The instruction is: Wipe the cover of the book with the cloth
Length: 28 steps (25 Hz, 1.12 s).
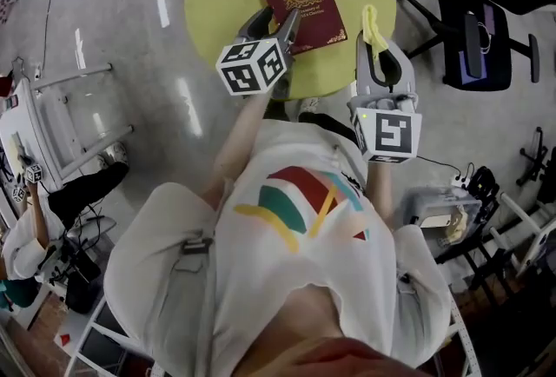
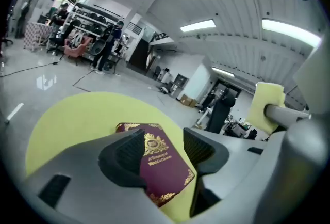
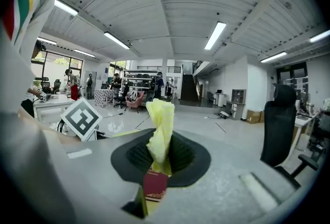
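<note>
At the gilt maroon book (image 1: 308, 2), left gripper's (image 1: 278, 23) jaws gape; right gripper's (image 1: 380, 54) pinch cloth (image 1: 373, 26).

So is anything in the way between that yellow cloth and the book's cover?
Nothing visible blocks it. The right gripper holds the cloth beside the book; the open left gripper is over its near corner.

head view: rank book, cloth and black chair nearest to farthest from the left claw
1. book, just ahead of the left claw
2. cloth, to the right, pinched in the right claw
3. black chair, far right on the floor
</note>
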{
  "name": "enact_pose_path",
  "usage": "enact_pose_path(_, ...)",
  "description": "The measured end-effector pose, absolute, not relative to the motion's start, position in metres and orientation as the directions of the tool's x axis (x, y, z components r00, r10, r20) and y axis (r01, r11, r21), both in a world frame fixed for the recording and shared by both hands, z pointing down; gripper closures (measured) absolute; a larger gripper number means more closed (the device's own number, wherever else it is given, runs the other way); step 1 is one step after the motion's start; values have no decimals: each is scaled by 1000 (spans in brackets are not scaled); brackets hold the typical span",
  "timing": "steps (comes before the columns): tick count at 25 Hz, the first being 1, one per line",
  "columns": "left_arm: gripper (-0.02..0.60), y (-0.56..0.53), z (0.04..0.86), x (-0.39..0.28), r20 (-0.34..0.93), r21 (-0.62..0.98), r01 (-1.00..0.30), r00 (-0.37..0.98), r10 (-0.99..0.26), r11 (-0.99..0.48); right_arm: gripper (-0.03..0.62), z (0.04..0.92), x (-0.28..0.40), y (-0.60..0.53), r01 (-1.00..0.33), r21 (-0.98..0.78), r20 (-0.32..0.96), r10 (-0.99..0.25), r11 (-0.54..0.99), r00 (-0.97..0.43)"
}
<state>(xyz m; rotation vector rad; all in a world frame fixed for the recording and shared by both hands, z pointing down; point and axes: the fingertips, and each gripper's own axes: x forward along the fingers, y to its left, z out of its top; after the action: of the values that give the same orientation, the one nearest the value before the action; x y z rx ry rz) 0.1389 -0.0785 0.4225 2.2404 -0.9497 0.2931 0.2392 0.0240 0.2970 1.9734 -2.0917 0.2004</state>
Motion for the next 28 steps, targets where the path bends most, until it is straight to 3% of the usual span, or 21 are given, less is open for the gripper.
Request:
enact_pose_path(9, 362, -55, 506, 111, 597, 588, -737, 674, -435, -334, 563, 314, 218, 19, -992, 70, 339, -938, 105, -75)
enact_pose_path(15, 362, -44, 531, 124, 626, 643, -716, 696, -352, -272, 563, 313, 223, 20, -993, 87, 350, -936, 86, -50)
enact_pose_path(28, 374, -41, 555, 128, 712, 585, -764, 645, -277, -274, 563, 319, 233, 26, -993, 101, 382, -924, 66, -22)
